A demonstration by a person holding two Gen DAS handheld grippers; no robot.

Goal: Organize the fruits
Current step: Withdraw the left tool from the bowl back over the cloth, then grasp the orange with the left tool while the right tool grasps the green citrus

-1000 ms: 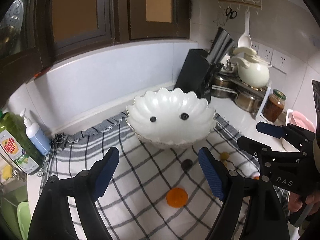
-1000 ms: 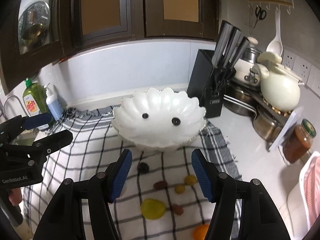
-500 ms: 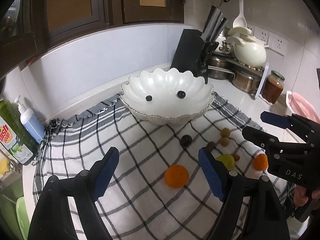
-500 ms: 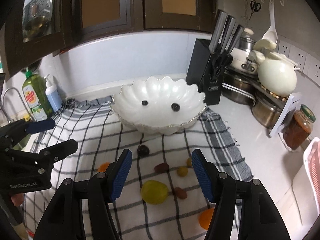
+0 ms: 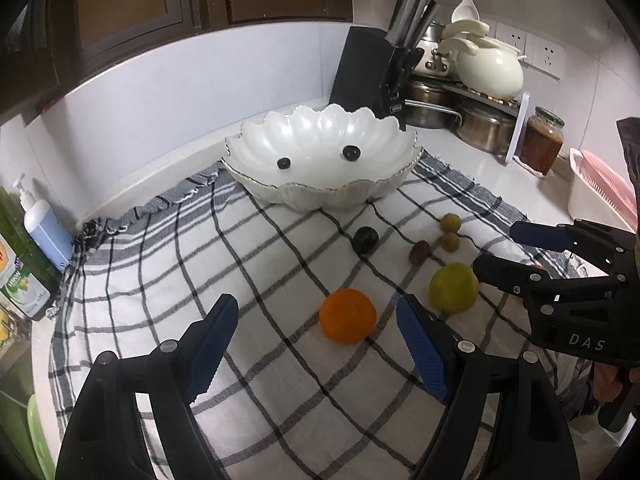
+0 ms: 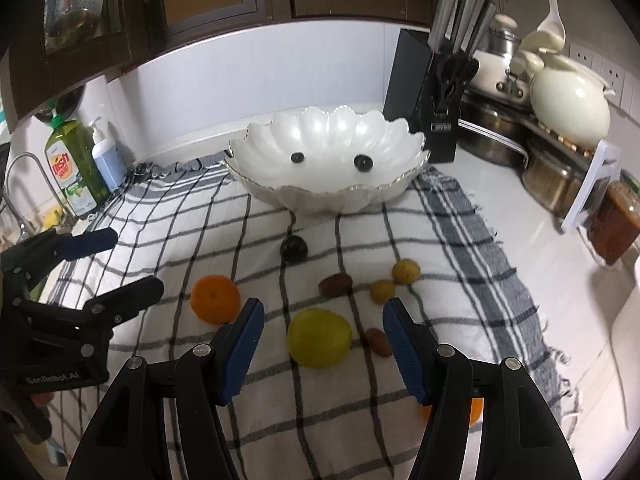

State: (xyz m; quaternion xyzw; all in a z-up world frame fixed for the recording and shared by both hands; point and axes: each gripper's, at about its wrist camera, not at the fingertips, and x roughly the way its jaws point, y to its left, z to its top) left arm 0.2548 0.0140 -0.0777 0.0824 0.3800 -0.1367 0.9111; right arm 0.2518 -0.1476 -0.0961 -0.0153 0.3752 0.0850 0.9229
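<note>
A white scalloped bowl (image 5: 340,196) (image 6: 312,200) stands at the back of a checked cloth (image 5: 160,264) (image 6: 180,208) with two dark grapes inside. Loose fruit lies in front of it: an orange (image 5: 347,321) (image 6: 215,299), a green-yellow fruit (image 5: 454,288) (image 6: 319,337), a dark plum (image 5: 366,239) (image 6: 294,249), brown and small yellow fruits (image 6: 406,272). My left gripper (image 5: 316,340) hovers open above the cloth, the orange just beyond its right finger. My right gripper (image 6: 322,344) is open, with the green-yellow fruit between its fingertips, untouched. A second orange (image 6: 474,410) peeks from behind the right finger.
A black knife block (image 5: 370,76) (image 6: 424,92), steel pots (image 5: 480,128) and a cream pot (image 6: 568,104) line the back right. A sauce jar (image 5: 542,146), a pink rack (image 5: 604,184), and soap bottles (image 6: 76,164) at the left by a sink tap.
Both grippers have sunk toward the cloth, so the fruit looms larger and more of it shows. The jaws have kept their width. No fruit has moved.
</note>
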